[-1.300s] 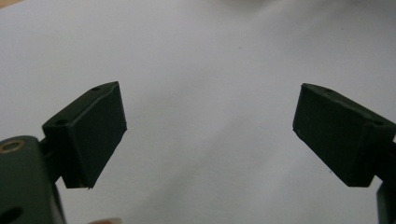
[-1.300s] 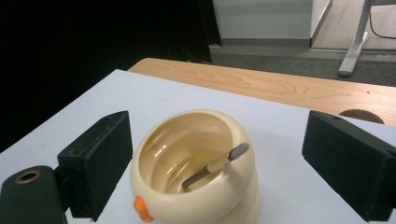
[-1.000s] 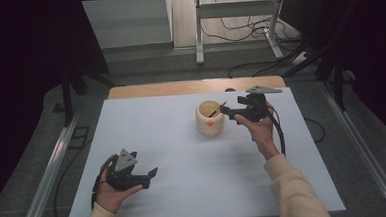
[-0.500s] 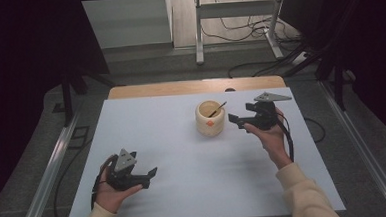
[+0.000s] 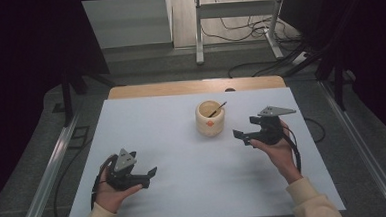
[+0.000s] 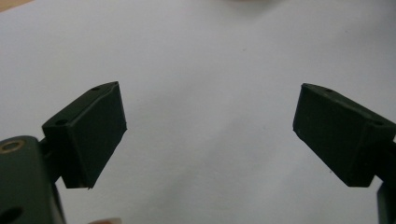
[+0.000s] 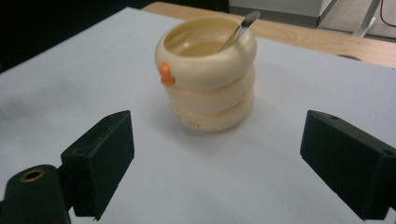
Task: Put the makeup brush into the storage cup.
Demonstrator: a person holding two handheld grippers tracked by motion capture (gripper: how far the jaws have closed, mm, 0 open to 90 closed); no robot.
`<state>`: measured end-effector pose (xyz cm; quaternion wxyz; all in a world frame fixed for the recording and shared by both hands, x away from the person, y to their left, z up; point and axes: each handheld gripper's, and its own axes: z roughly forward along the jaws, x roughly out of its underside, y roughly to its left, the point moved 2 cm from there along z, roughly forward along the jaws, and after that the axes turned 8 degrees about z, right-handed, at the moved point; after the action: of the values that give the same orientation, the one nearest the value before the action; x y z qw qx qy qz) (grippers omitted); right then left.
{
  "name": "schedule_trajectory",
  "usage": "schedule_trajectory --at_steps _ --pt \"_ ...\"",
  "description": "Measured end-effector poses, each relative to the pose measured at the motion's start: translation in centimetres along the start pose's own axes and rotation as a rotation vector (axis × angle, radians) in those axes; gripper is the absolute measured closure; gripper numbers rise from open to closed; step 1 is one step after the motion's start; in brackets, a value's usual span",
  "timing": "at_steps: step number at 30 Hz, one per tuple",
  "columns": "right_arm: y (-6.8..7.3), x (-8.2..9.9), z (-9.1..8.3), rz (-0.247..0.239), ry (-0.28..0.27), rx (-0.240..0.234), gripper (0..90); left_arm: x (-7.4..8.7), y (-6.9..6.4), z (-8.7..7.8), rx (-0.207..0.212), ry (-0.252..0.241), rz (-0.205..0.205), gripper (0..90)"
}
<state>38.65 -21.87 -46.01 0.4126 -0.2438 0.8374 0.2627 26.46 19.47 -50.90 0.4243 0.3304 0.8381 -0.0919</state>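
Centrally, cream ringed cup [image 5: 210, 118] holding a spoon [image 5: 217, 107], right claw [image 5: 245, 128] open nearby, left claw [image 5: 151, 175] open, empty

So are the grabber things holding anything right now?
No. Both are empty: the left gripper is open over bare table, and the right gripper is open, short of the cream cup with a spoon in it.

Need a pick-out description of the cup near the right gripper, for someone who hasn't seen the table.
Start at the white table and look just past its middle toward the far edge. There, ahead of the right gripper, stands a cream cup shaped like stacked rings. An orange knob on its side and a thin utensil handle leaning out of it mark it.
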Motion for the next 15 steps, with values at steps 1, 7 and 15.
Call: schedule_trajectory --at_steps 1,7,15 --pt "0.1 0.3 -0.1 -0.009 0.003 0.003 10.4 0.0 0.0 0.0 -0.001 0.0 -0.001 9.8" --pt "0.5 2.0 -1.4 -0.022 0.03 -0.004 10.1 0.0 0.2 -0.2 -0.007 -0.005 -0.005 9.8" --pt "-0.1 4.3 -3.1 -0.005 0.05 0.006 10.3 -0.1 0.1 -0.2 -0.005 -0.004 -0.001 9.8"
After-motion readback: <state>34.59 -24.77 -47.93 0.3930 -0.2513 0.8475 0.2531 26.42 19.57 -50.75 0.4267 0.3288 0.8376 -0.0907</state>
